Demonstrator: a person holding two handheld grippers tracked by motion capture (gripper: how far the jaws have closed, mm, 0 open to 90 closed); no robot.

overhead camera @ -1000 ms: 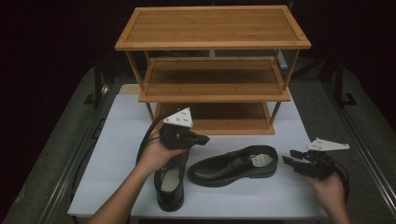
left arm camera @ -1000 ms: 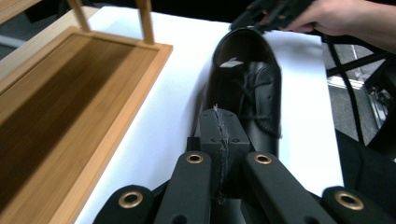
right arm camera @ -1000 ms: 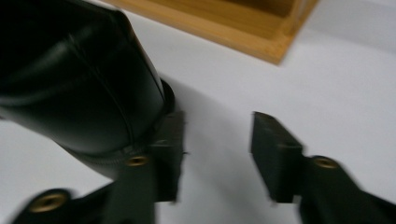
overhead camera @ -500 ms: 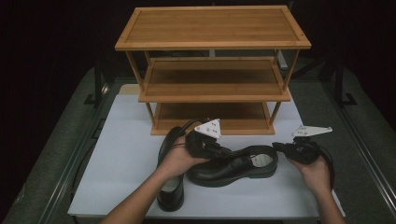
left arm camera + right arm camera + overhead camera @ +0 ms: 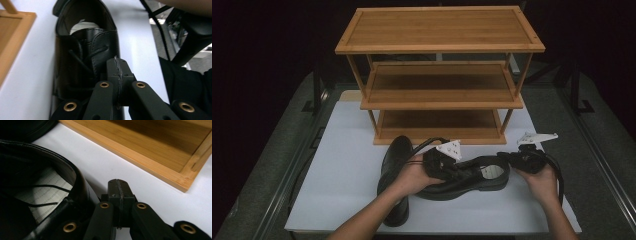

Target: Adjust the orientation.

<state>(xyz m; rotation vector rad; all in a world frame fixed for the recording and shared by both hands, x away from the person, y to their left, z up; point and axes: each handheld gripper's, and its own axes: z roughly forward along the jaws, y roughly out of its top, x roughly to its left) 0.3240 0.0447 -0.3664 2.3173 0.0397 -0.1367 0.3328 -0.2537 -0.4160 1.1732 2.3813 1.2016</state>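
we find both grippers at one black shoe (image 5: 467, 177) lying sideways on the white table (image 5: 342, 165), in front of the bamboo rack (image 5: 439, 75). the left gripper (image 5: 117, 72) has its jaws pressed together with nothing between them, tips just over the laces. the right gripper (image 5: 118, 192) is likewise closed and empty, tips just outside the heel collar, the shoe's opening to their left.

risk — neither gripper has a hold, so a push from closed tips could skid or roll the shoe, or snag a lace. a second shoe (image 5: 394, 175) lies touching or nearly touching its toe end and could be knocked.

room — the rack's bottom shelf edge (image 5: 140, 157) sits close beyond the right tips; open table lies to their right.
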